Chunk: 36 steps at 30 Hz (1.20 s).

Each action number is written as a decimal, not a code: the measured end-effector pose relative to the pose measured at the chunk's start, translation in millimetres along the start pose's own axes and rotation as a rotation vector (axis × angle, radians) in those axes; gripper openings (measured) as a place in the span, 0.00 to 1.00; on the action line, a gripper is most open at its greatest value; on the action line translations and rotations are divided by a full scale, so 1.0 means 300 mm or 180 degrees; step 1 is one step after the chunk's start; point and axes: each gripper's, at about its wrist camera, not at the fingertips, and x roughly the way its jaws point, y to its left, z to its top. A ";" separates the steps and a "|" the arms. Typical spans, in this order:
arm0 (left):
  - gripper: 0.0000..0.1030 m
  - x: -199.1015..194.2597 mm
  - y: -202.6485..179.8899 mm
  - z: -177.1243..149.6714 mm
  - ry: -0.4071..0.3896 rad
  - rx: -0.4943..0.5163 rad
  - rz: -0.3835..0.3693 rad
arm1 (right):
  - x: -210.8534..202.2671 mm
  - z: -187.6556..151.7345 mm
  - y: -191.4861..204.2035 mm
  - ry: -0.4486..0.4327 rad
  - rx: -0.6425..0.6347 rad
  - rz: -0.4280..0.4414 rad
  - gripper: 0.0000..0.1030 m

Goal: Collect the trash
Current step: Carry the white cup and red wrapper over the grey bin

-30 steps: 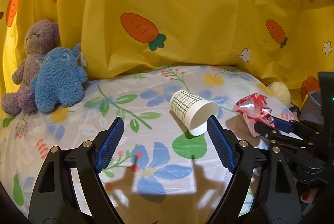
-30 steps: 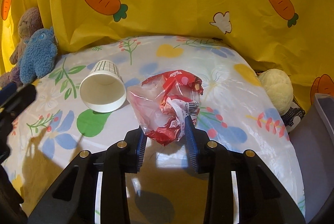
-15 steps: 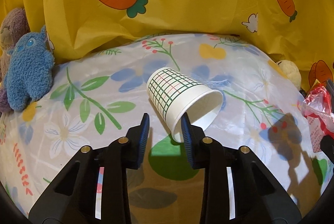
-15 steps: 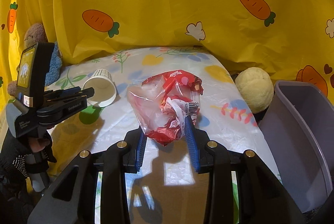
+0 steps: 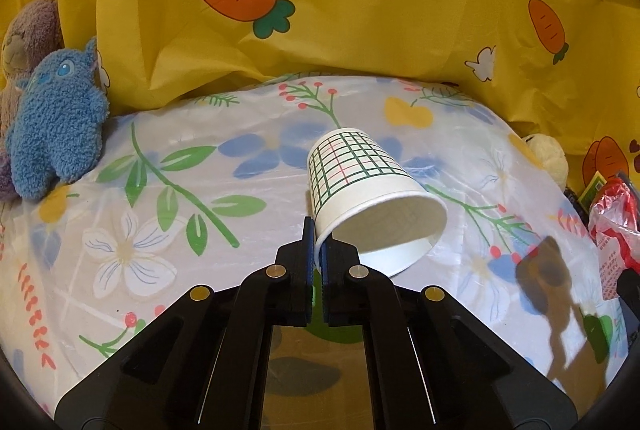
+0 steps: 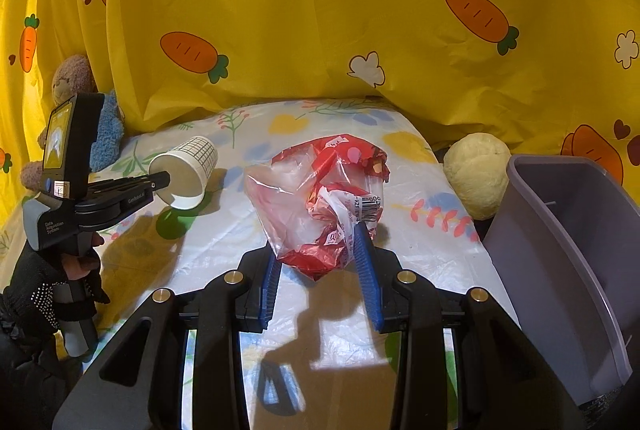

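Note:
A white paper cup (image 5: 372,197) with a green grid print lies on its side on the floral sheet, mouth toward me. My left gripper (image 5: 318,242) is shut on the cup's rim, one finger outside the wall and one inside. From the right wrist view the same cup (image 6: 186,173) hangs at the tip of the left gripper (image 6: 162,181). My right gripper (image 6: 320,262) is shut on a crumpled red and clear plastic bag (image 6: 324,201), held just above the sheet. That bag (image 5: 616,226) also shows at the right edge of the left wrist view.
A grey plastic bin (image 6: 568,262) stands at the right, beside a pale yellow plush ball (image 6: 478,173). A blue plush toy (image 5: 56,125) and a brownish teddy (image 5: 24,33) lean at the left. Yellow carrot-print cloth (image 5: 360,9) hangs behind. A gloved hand (image 6: 36,302) holds the left gripper.
The left gripper moved in on the cup and its jaws went from wide open to shut on the rim. The right gripper, still holding the bag, swung right, bringing the grey bin into view.

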 end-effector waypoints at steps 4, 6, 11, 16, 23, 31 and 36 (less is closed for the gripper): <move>0.02 -0.087 -0.012 0.007 -0.0164 0.0028 -0.0076 | -0.043 0.004 -0.003 -0.0084 0.0002 0.0022 0.35; 0.02 -0.136 -0.030 0.012 -0.0257 0.0057 -0.0128 | -0.069 0.007 -0.007 -0.0134 0.0006 0.0026 0.35; 0.02 -0.265 -0.121 0.024 -0.0468 0.0169 -0.0342 | -0.147 0.012 -0.034 -0.0268 0.0056 0.0036 0.35; 0.02 -0.386 -0.298 0.025 -0.0592 0.0404 -0.0779 | -0.254 0.006 -0.111 -0.0457 0.0111 -0.0183 0.35; 0.02 -0.447 -0.621 0.008 -0.0559 0.0754 -0.1331 | -0.374 -0.015 -0.335 -0.0651 0.0430 -0.0934 0.35; 0.02 -0.433 -0.932 -0.010 -0.0358 0.1030 -0.1726 | -0.396 -0.078 -0.511 -0.0538 0.0661 -0.1274 0.36; 0.02 -0.389 -1.034 -0.030 -0.0230 0.1108 -0.1790 | -0.396 -0.112 -0.565 -0.0521 0.0758 -0.1340 0.39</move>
